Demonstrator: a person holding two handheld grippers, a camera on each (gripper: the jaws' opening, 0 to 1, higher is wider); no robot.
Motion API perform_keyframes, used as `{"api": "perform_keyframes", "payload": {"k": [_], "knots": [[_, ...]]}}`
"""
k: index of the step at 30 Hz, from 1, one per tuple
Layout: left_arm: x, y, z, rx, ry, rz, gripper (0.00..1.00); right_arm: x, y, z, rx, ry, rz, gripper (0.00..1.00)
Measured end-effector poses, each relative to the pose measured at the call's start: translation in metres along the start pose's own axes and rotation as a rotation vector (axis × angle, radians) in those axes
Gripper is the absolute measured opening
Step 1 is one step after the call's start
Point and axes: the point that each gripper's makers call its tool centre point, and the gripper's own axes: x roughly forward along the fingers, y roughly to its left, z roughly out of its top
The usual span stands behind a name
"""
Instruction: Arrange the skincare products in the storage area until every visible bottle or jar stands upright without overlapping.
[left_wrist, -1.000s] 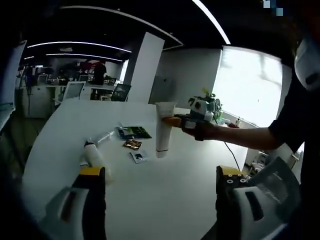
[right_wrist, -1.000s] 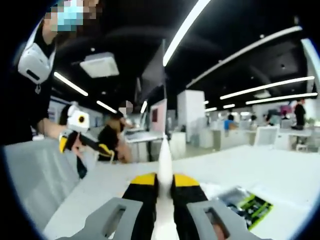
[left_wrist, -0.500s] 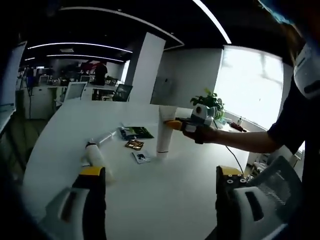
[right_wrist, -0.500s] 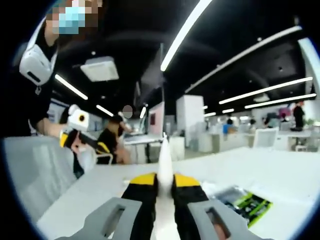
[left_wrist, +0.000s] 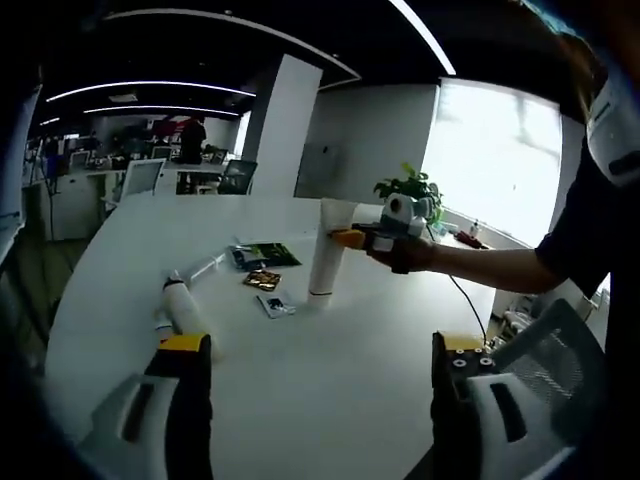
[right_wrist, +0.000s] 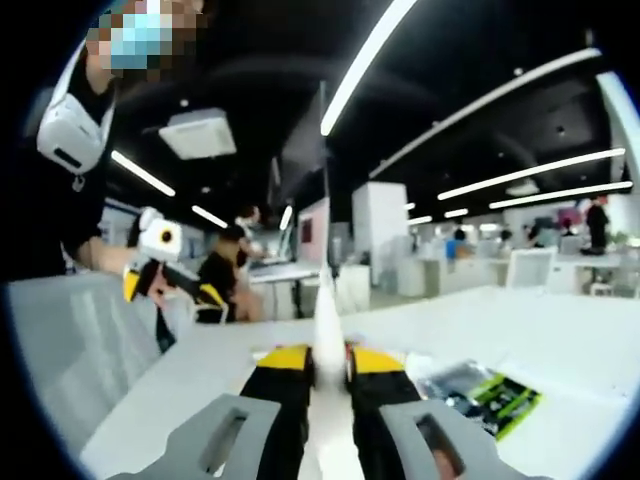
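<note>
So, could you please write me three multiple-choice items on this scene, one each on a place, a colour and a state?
1. Where does the green packet lie?
A. on the white table
B. on a chair
C. in a box

2. What colour are the tips of the left gripper?
A. red
B. yellow
C. blue

3. How is the white tube in the right gripper?
A. lying flat
B. upright, cap down
C. uncapped

Answers: 1 A, it rests flat on the tabletop; 2 B, both tips are yellow; 3 B, it stands vertical with the cap at the table.

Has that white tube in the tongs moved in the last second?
Yes. The white tube has come down beside the small packets; its cap now looks to rest on the table.
</note>
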Motion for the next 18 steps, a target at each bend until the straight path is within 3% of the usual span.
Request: {"api": "perform_keyframes", "payload": {"k": [10, 18], "knots": [[0.0, -0.001, -0.002, 0.005, 0.013, -0.001, 0.86, -0.003, -0.011, 0.0, -0.004, 0.013, -0.014, 0.15], [0.0, 0.002, 0.001, -0.071, -0.012, 0.0, 0.86, -0.017, -0.007, -0.004, 0.035, 0.075, -0.048, 0.34]]}}
